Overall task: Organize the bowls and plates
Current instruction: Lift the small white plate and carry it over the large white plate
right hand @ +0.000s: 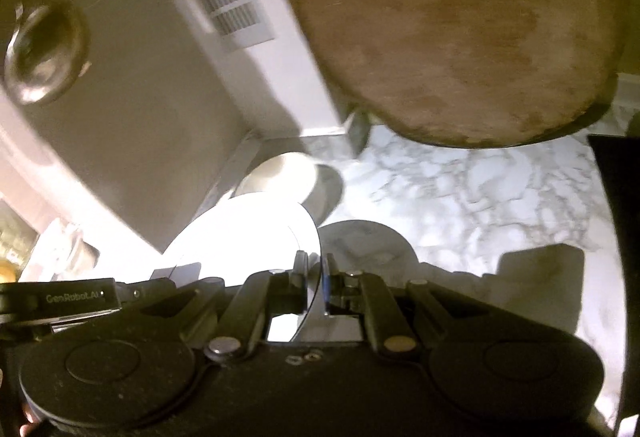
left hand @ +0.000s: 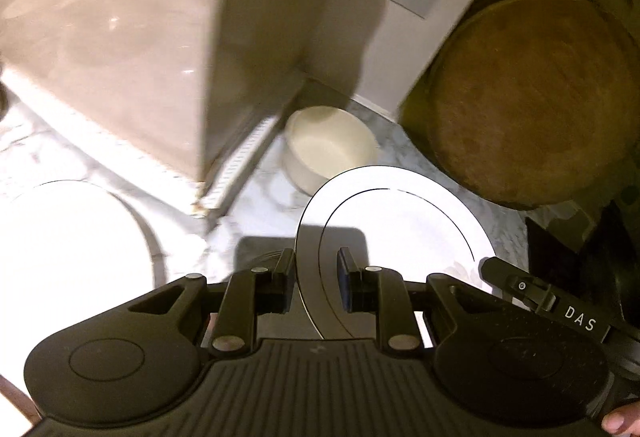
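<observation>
Together, both hand-held grippers hold one white round plate with a thin dark ring [left hand: 404, 225] above the marbled counter [right hand: 460, 189]: the left hand-held gripper [left hand: 316, 277] straddles its rim, jaws part-open, while the right hand-held gripper [right hand: 318, 277] pinches the opposite rim. Beyond sits an empty cream ceramic bowl [left hand: 330, 153].

Round wooden board [left hand: 532, 97] above marble counter [right hand: 460, 189].

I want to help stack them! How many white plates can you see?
2. One round white plate with a thin dark ring is held between the gripper fingers; another flat white plate lies on the marble counter to its left. More may be hidden.
</observation>
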{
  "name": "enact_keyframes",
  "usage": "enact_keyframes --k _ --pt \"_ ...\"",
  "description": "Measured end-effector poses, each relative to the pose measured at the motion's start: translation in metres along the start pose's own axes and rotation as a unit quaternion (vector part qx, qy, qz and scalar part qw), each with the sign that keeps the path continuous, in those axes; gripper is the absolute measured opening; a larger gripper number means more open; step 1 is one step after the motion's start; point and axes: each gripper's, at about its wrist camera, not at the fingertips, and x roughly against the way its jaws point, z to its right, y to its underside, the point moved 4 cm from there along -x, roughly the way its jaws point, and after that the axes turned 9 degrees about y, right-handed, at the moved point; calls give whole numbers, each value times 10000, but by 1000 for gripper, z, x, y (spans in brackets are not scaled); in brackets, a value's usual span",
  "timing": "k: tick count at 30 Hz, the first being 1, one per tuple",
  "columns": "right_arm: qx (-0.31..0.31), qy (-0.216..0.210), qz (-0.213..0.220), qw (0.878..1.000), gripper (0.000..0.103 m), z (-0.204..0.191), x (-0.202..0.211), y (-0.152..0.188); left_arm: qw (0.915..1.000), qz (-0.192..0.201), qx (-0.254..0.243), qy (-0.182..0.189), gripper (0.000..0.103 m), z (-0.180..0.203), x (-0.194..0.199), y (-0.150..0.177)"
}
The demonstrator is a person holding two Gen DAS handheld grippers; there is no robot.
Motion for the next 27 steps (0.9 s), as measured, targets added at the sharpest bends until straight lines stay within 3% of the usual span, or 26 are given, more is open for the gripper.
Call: enact_keyframes --k 16,27 --pt "586 -485 -151 9970 8 -106 0 42 9969 351 463 -537 21 -91 74 17" --pt "916 -675 -369 9928 8 -166 -23 75 9918 553 701 -916 21 -156 102 25"
